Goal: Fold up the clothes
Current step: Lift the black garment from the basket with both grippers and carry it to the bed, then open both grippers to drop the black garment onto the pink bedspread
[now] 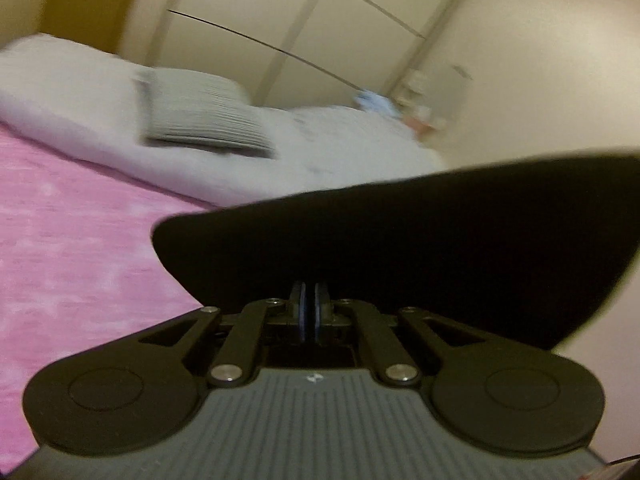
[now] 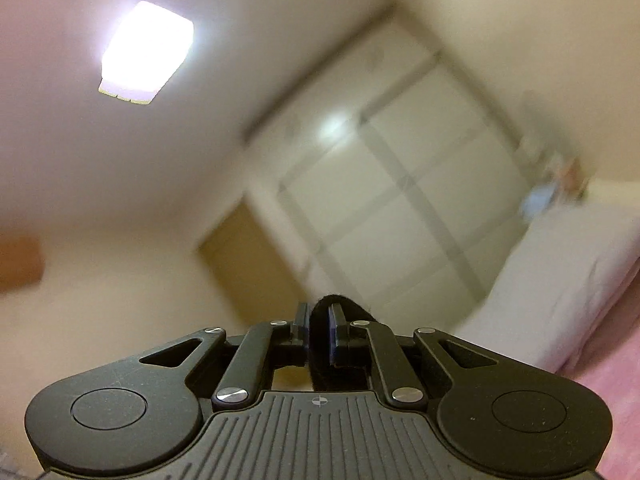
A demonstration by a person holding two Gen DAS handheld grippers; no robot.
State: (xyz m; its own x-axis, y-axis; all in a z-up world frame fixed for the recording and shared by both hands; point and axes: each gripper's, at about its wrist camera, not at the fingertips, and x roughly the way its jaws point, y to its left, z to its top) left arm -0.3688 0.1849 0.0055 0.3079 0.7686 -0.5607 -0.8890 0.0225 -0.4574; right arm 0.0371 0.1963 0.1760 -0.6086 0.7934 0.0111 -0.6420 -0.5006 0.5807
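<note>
A black garment [image 1: 400,232] spreads wide in front of the left wrist camera, lifted above the pink bedspread [image 1: 72,260]. My left gripper [image 1: 310,300] is shut on its lower edge, the fabric pinched between the blue-edged pads. In the right wrist view, my right gripper [image 2: 319,320] is shut on a narrow fold of the same black garment [image 2: 320,308], which pokes up between the fingers. That gripper is tilted up toward the ceiling, so the rest of the cloth is hidden there.
A white rolled duvet [image 1: 80,92] lies along the far side of the bed with a grey striped folded cloth [image 1: 204,116] on it. Wardrobe doors [image 2: 400,208] and a ceiling light [image 2: 146,52] show behind. Both views are motion-blurred.
</note>
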